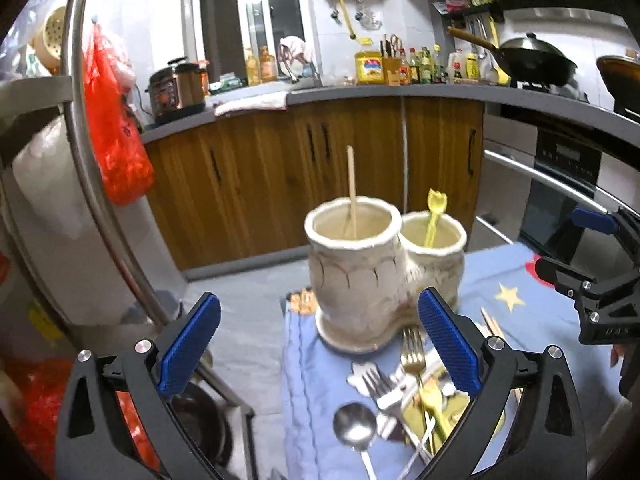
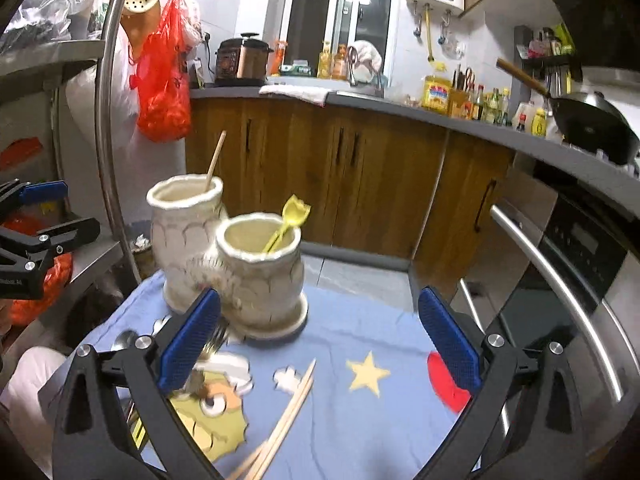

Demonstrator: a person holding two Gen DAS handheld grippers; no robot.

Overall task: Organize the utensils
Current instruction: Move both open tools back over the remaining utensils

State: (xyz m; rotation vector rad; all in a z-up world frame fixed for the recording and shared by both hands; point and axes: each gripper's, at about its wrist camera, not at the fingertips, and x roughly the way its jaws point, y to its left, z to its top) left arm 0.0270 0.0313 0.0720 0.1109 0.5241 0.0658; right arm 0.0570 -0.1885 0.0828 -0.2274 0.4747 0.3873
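Glazed ceramic holder (image 1: 356,264); shiny metal spoon (image 1: 354,426); wooden chopsticks (image 2: 284,428); matt cloth (image 2: 360,420).

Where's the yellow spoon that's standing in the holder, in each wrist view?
Left wrist view: yellow spoon stands in the right-hand cup of the ceramic holder, just right of centre.
Right wrist view: it leans in the nearer cup, centre-left.
Shared landmark: the wooden chopstick upright in the other cup.

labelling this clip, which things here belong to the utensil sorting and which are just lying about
Job: cream ceramic twin-pot holder, wooden chopstick in it, yellow plastic spoon, loose wooden chopsticks, gold metal fork, silver metal spoon.

Lying about: red plastic bag, black wok.
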